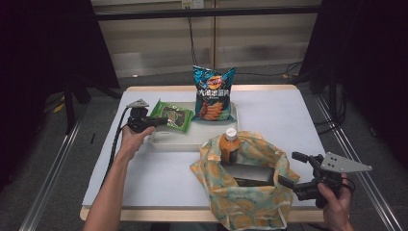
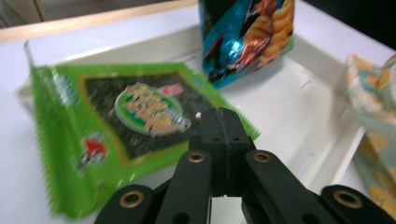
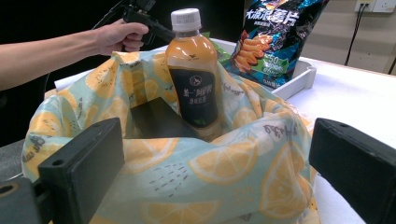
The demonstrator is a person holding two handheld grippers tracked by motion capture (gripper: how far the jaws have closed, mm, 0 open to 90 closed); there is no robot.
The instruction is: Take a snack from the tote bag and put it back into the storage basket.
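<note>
High view: blue chip bag point(image 1: 214, 94) beside green packet point(image 1: 172, 115).

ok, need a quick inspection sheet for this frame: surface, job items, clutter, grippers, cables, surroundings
Surface: white table with a wooden edge.
Job's things: green snack packet at the left end of the white tray; blue chip bag upright in the tray; orange-print bag at the near edge, holding a bottle and a dark flat box.
Clutter: nothing seen.
Grippers: left gripper shut on the green snack packet's edge; right gripper open, beside the orange-print bag.
Cables: black cable trails from the left gripper; more hang at the back wall.
Surroundings: dark frames either side, floor rails, pale panelled wall.
</note>
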